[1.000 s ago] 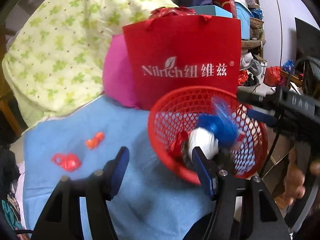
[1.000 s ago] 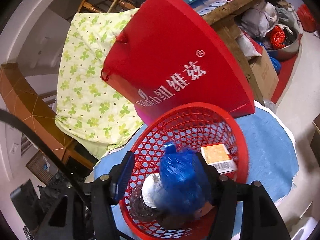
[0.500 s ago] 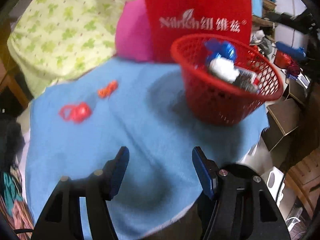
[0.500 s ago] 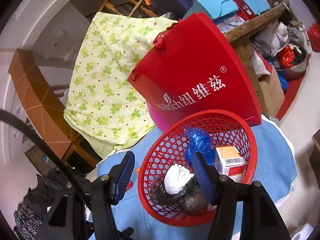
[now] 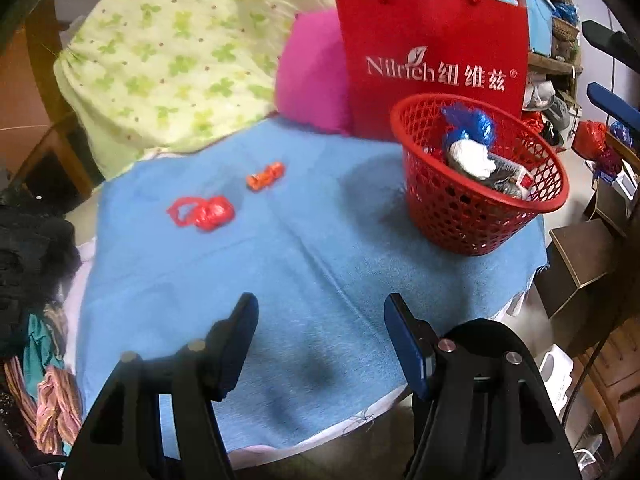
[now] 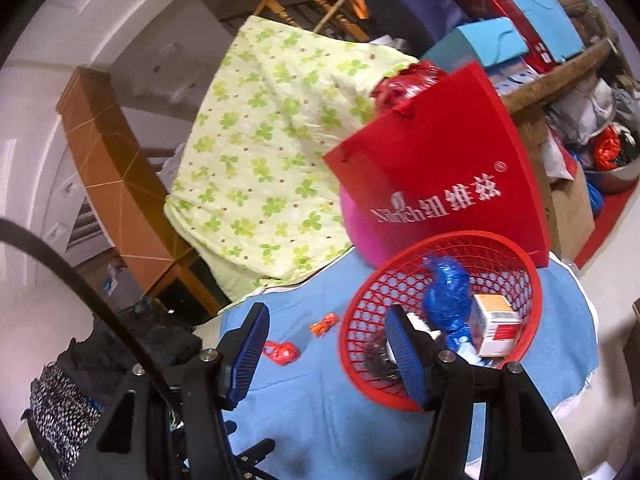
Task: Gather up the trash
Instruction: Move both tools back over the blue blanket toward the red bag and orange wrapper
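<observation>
A green-flowered quilt (image 5: 180, 52) fills the upper left of the left wrist view, draped over a wooden frame. Below it, a counter covered by a blue cloth (image 5: 304, 264) takes up the middle of the frame. A red paper bag (image 5: 432, 60) with white lettering stands at the upper right of the cloth, and a pink cushion (image 5: 312, 76) leans just beside it on its left.

In front of the bag, at the right of the frame, a red mesh basket (image 5: 460, 216) sits on the cloth near its right edge. Inside it lie a crumpled blue bag (image 5: 468, 124), a white wad (image 5: 470, 158) touching it from below, and a small carton (image 6: 498, 322), seen best in the right wrist view; something dark lies under them, too blurred to name.

Two pieces of trash lie loose on the cloth, left of centre and well apart from the basket: a red plastic scrap (image 5: 204, 212) and, just above and to its right, a smaller orange wrapper (image 5: 266, 176).

The left tool (image 5: 320, 332) hangs at the bottom of its view above the near edge of the cloth, its blue-padded fingers spread wide with nothing between them. The right tool (image 6: 326, 340) is likewise spread and empty, held above the counter with its right finger overlapping the basket's near rim in the picture.
</observation>
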A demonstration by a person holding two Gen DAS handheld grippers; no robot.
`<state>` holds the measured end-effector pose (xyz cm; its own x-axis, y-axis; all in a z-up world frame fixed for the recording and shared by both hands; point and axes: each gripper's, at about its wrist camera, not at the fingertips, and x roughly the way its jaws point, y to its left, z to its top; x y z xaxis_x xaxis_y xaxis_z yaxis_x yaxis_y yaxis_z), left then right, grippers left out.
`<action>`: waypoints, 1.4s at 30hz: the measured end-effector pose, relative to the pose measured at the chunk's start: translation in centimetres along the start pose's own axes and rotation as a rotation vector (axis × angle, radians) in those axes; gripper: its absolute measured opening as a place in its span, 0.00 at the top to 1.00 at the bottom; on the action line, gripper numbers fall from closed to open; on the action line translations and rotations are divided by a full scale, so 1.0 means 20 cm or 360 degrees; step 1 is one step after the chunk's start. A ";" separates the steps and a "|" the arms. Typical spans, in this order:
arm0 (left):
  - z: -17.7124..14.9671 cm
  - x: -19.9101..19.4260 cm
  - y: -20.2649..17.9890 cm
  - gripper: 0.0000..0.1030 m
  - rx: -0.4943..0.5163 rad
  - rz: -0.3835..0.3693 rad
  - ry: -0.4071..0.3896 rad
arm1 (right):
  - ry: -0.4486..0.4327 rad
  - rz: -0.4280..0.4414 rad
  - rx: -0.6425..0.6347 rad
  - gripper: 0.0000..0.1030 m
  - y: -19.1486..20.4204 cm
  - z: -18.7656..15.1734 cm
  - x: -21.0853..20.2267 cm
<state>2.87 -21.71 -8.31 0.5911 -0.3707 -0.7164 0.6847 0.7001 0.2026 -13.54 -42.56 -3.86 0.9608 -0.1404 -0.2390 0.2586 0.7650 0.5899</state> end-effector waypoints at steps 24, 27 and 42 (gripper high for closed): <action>-0.26 -0.24 0.40 0.36 -0.0240 0.0136 -0.0068 | 0.0045 0.0183 -0.0344 0.34 0.52 -0.05 -0.13; -0.32 -0.21 0.46 0.36 -0.0289 0.0152 -0.0039 | 0.0085 0.0200 -0.0393 0.34 0.59 -0.08 -0.10; -0.61 -0.06 0.79 0.36 -0.0589 0.0244 0.0139 | 0.0364 0.0264 -0.0509 0.34 0.74 -0.32 0.14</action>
<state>7.80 -2.79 -12.41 0.6251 -0.2029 -0.7537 0.3824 0.9214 0.0691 -7.63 -27.56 -0.71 0.9305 0.1164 -0.3473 0.0238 0.9270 0.3743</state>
